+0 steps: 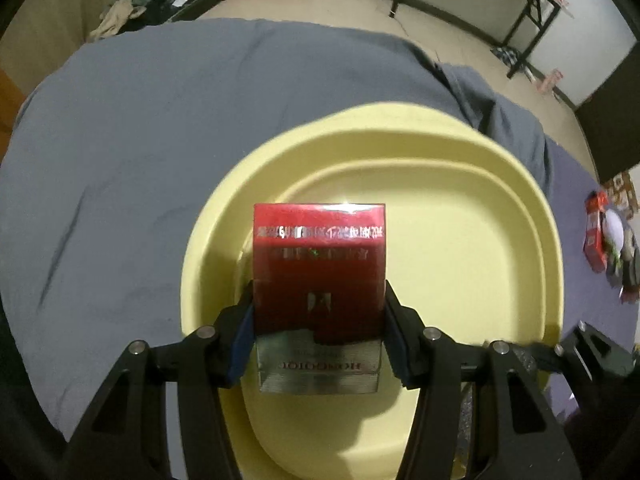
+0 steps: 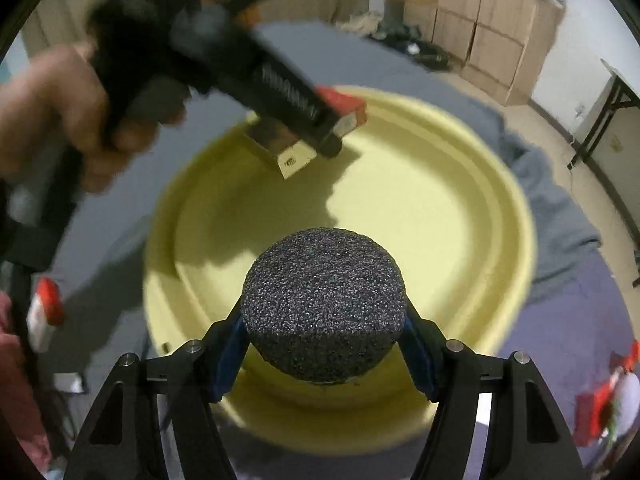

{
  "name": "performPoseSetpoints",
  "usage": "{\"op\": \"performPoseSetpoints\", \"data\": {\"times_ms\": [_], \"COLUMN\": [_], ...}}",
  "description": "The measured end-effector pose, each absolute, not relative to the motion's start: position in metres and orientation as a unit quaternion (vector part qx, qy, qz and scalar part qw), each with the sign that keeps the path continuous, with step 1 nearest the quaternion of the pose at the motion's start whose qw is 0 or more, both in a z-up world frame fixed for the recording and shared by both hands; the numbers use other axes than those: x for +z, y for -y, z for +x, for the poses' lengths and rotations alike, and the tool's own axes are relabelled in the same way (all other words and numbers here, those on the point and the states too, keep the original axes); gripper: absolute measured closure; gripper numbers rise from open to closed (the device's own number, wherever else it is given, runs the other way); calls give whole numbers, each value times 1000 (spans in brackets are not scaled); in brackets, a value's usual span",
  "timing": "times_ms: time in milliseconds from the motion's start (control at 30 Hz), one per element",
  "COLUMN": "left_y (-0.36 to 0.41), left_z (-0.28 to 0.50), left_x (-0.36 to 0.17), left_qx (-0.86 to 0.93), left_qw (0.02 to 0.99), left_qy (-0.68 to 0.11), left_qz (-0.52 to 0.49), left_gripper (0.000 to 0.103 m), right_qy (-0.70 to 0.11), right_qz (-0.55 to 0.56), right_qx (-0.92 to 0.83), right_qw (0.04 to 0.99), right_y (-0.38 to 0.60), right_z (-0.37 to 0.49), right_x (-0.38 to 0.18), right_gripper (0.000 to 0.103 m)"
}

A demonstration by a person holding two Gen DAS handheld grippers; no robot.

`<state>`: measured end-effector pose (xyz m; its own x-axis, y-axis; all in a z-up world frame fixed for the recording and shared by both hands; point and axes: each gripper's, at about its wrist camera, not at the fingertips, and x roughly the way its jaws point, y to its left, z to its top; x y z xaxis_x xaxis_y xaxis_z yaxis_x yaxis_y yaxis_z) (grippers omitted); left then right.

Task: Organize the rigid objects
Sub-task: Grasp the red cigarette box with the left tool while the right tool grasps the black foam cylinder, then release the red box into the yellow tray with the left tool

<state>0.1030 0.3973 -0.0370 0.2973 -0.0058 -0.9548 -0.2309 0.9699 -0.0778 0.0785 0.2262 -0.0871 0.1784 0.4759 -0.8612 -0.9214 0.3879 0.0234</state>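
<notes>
**Two loads poised over one basin**

The left gripper point(image 1: 320, 332) clamps a red box point(image 1: 320, 268) by its side edges, low in the centre of the left wrist view, hanging over the yellow basin point(image 1: 460, 264) that sits on the grey cloth point(image 1: 140, 140). The right gripper point(image 2: 322, 344) squeezes a dark speckled foam disc point(image 2: 323, 304) at the lower centre of its view, also above the basin. The person's hand point(image 2: 60, 116) shows blurred at upper left there.

Both grippers crowd the same opening, so they may knock together. The box, held near its lower end only, could pivot and fall outside the rim. The light disc might bounce out if released from high up.
</notes>
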Motion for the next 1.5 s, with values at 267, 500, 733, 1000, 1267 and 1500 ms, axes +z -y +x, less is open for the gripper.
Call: {"op": "performPoseSetpoints", "data": {"times_ms": [267, 500, 733, 1000, 1267, 1500], "left_y": [-389, -336, -193, -61, -40, -16], "left_z": [104, 106, 146, 198, 263, 310], "left_x": [-34, 51, 98, 46, 33, 14], "left_qx": [65, 10, -105, -130, -150, -157], "left_qw": [797, 848, 858, 829, 792, 761], "left_qy": [-590, -519, -494, -544, -590, -621], "left_qz": [-110, -106, -89, -12, 58, 100], "left_gripper": [31, 0, 0, 0, 0, 0], "right_qy": [-424, -392, -365, -410, -438, -464], "right_qz": [-281, -243, -149, -29, -8, 11], "right_qx": [475, 465, 350, 154, 104, 85], "right_qw": [718, 756, 850, 899, 893, 882], "right_y": [-269, -224, -48, 175, 242, 264], "right_z": [75, 89, 138, 166, 162, 179], "right_x": [-111, -38, 44, 29, -16, -39], "right_gripper": [33, 1, 0, 0, 0, 0]}}
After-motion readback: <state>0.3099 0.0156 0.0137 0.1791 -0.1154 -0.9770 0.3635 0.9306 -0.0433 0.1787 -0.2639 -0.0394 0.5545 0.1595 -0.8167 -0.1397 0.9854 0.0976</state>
